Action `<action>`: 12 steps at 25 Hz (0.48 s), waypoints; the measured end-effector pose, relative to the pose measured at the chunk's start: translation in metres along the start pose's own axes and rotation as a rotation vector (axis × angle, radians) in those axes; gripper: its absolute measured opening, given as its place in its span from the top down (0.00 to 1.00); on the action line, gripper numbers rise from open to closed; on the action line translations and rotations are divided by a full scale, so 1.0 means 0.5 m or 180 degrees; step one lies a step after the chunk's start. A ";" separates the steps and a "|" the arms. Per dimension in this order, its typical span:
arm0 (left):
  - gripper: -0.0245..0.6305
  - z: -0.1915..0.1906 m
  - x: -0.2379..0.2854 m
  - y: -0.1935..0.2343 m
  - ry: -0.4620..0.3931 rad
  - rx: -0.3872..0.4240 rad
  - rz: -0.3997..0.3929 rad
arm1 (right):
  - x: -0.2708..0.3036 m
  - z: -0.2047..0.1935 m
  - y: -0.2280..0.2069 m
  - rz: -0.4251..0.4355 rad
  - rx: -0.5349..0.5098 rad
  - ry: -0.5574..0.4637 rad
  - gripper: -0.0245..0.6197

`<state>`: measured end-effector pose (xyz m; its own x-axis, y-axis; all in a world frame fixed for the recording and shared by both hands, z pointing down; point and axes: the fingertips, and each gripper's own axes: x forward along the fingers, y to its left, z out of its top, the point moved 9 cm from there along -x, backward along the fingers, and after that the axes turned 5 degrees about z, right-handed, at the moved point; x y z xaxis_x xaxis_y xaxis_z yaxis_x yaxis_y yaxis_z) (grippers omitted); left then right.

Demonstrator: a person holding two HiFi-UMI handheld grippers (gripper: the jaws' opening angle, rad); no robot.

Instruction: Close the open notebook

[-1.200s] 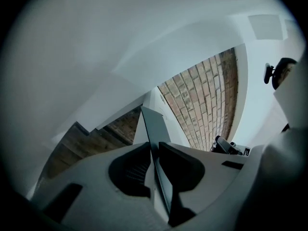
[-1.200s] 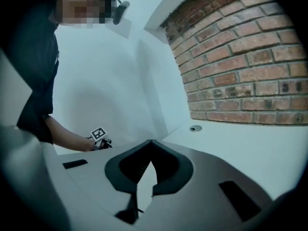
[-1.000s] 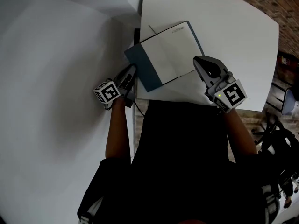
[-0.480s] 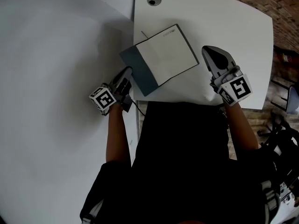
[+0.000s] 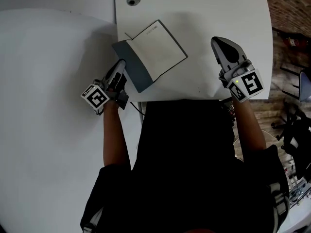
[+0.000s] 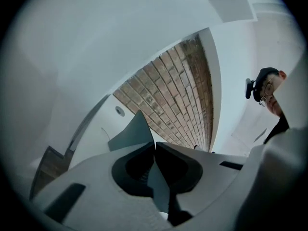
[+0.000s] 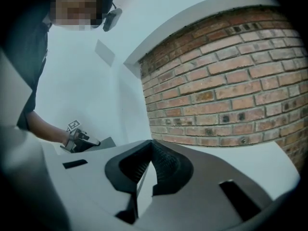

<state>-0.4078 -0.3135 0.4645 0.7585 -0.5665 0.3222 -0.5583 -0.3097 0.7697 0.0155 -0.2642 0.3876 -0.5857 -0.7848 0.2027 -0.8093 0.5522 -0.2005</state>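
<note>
Left gripper [image 5: 121, 63], jaws just closing, pinches the dark cover [image 5: 130, 68] at the notebook [image 5: 158, 47]'s eight o'clock. Right gripper [image 5: 217, 41], pressed together empty, at three o'clock. Page print unreadable.

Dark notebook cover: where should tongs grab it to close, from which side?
Pinch the cover mid-length on its thin free edge, coming from the left, away from the hinge beside the white page. It stands half-raised, so that edge is exposed. The left tongs are shut there.
</note>
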 end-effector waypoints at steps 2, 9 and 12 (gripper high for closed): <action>0.92 0.003 0.026 -0.016 0.0026 0.0034 -0.0051 | -0.033 0.003 -0.019 -0.0060 -0.0018 -0.0013 0.96; 0.90 -0.003 0.129 -0.071 0.0152 0.0082 -0.0127 | -0.142 0.020 -0.062 0.0164 -0.0462 -0.0015 0.96; 0.89 -0.007 0.146 -0.074 0.0183 0.0060 -0.0163 | -0.159 0.029 -0.048 0.0112 -0.0412 -0.0105 0.96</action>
<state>-0.3306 -0.3411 0.4616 0.8039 -0.5050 0.3142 -0.5242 -0.3517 0.7756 0.0822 -0.2191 0.3625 -0.6137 -0.7720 0.1656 -0.7886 0.6095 -0.0812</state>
